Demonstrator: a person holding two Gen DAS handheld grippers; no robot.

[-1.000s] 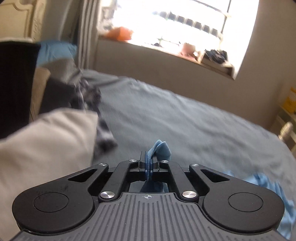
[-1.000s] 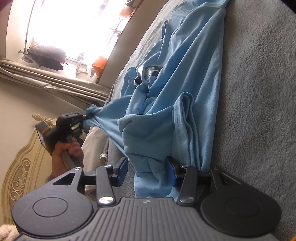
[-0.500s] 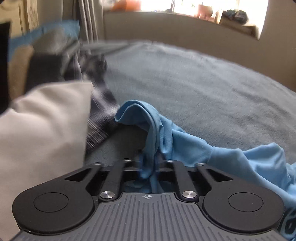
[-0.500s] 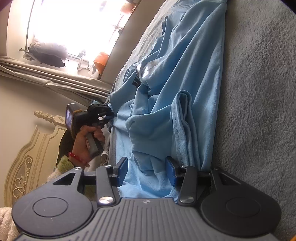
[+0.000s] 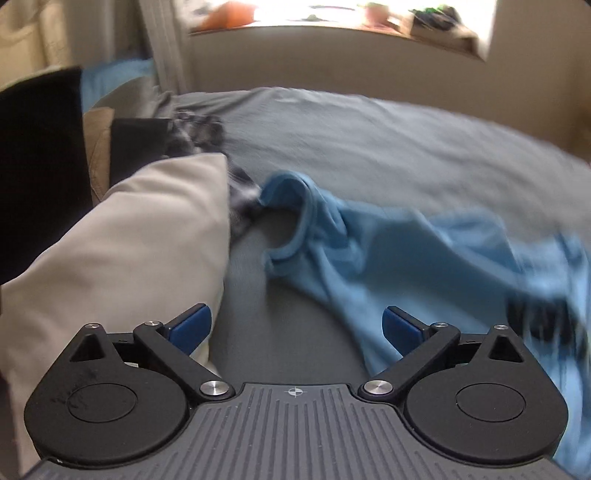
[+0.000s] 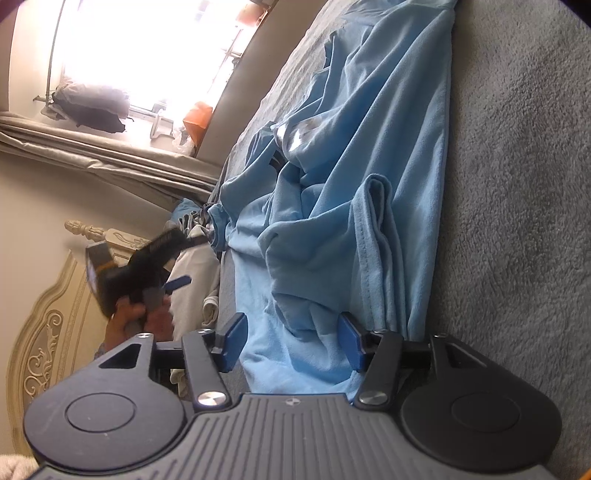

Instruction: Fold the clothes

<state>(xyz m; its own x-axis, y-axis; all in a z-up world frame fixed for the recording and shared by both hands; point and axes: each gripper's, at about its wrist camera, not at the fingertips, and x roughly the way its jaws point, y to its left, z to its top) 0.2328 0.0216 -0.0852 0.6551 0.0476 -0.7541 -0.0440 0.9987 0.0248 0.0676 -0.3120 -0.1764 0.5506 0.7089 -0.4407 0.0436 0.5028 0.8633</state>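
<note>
- Your left hand-held gripper [image 5: 295, 328] has its blue pads spread wide apart, with nothing between them but the grey bed cover [image 5: 369, 147].
- Ahead of that left hand-held gripper and off to its right lies the light blue shirt [image 5: 369, 254], rumpled on the bed; its banded neckline edge curls up just ahead of the gap between the pads, not touching either one.
- The right-side pad [image 5: 400, 326] of your left hand-held gripper sits over the near edge of the shirt's cloth; I cannot tell whether it touches.
- To the left of your left hand-held gripper a cream pillow [image 5: 129, 258] bulges up close beside the left pad, and behind the pillow a dark checked garment [image 5: 199, 129] is bunched against it.
- Far ahead, past the bed, a windowsill [image 5: 332, 22] carries an orange item and a few blurred things.
- Your right hand-held gripper [image 6: 291, 341] is also parted, its two blue pads standing either side of a bunched fold of the same shirt [image 6: 351, 184] without pressing it.
- From the right hand-held gripper the shirt stretches away forward along the bed [image 6: 517, 184], with a thick pleated ridge running straight out from just inside the right pad.
- In the right wrist view, off to the left, you can see your left hand [image 6: 140, 321] holding the other gripper, blurred, in front of the carved cream headboard [image 6: 48, 332].
</note>
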